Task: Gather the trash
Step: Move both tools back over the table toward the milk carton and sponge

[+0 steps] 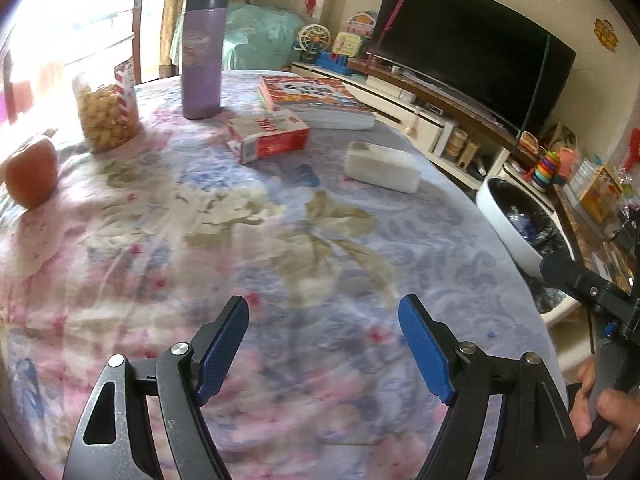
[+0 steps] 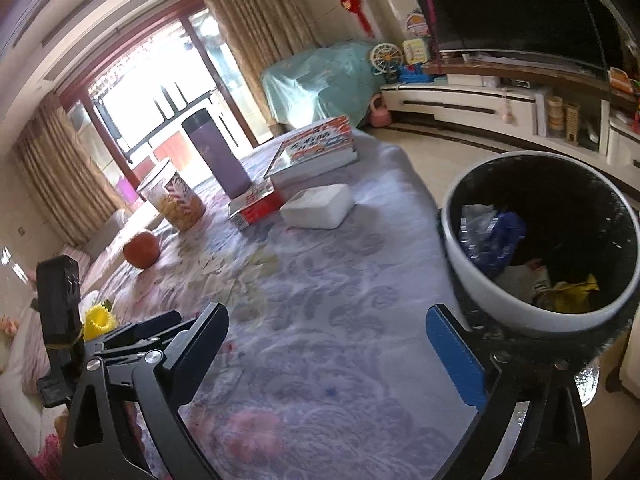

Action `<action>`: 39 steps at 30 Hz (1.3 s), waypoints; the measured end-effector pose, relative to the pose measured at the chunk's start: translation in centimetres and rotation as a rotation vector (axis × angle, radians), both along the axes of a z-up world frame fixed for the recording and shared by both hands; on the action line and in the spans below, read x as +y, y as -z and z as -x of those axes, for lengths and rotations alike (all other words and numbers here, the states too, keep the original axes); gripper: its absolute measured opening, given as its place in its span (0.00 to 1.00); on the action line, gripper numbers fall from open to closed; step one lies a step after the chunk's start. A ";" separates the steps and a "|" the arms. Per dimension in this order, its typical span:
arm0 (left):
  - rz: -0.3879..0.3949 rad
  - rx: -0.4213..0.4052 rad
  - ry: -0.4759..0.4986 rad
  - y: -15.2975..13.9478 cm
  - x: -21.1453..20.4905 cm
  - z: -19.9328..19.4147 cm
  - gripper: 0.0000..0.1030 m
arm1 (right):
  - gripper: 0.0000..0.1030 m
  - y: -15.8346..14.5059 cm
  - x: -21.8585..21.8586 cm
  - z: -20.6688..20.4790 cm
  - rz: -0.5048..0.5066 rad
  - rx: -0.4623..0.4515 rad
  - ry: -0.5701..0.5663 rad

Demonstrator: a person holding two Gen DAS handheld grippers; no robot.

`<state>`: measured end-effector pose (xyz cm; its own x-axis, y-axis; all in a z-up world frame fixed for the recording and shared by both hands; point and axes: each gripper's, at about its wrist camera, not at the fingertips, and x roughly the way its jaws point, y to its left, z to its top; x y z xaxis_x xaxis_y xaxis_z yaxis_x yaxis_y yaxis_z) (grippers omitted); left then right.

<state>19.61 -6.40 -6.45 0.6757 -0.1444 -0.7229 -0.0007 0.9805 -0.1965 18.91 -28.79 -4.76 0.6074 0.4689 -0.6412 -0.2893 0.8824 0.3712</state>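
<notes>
Right gripper (image 2: 332, 340) empty, trash bin (image 2: 480, 280) contents visible

Near tablecloth (image 1: 320, 240) bare – far half crowded: flask (image 1: 202, 52), box (image 1: 268, 138), book (image 1: 320, 100).

Living room. Worktop (image 2: 320, 320) under a floral cloth, pink and lilac. Glass doors (image 2: 160, 92) at 11 o'clock in the right wrist view, blown out by daylight, tan curtains (image 2: 256, 40) either side. Large dark TV (image 1: 472, 48) at 1 o'clock in the left wrist view, above a long white low cabinet (image 1: 400, 100). Cream walls with red hanging ornaments (image 2: 352, 4). Teal-covered furniture (image 2: 320, 80) in the corner. Pale tile floor (image 2: 440, 148).
</notes>
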 end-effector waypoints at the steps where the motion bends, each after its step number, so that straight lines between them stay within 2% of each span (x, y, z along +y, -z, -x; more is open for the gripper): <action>1: -0.005 0.002 -0.004 0.1 0.4 -0.2 0.75 | 0.97 0.1 0.3 -0.1 0.002 0.002 -0.006; 9: -0.047 0.011 0.006 0.8 2.4 -2.4 0.75 | 0.98 0.6 2.8 -2.3 0.032 -0.002 -0.075; 17: -0.081 0.007 0.016 1.1 4.5 -6.5 0.76 | 0.98 1.1 4.6 -5.7 0.087 -0.011 -0.120; 24: -0.113 0.007 0.041 1.7 5.6 -11.2 0.76 | 0.98 1.6 6.0 -9.2 0.127 0.011 -0.144; 34: -0.213 0.024 0.127 3.6 5.9 -19.3 0.77 | 0.98 2.8 8.1 -13.3 0.218 0.026 -0.196; 39: -0.204 0.053 0.173 4.6 6.1 -22.6 0.77 | 0.98 3.7 8.3 -15.0 0.246 0.048 -0.212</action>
<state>42.18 -0.33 -11.02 0.6139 -0.1021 -0.7828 0.1654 0.9862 0.0010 33.86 -20.47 -8.48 0.4794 0.4090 -0.7765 -0.4632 0.8694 0.1720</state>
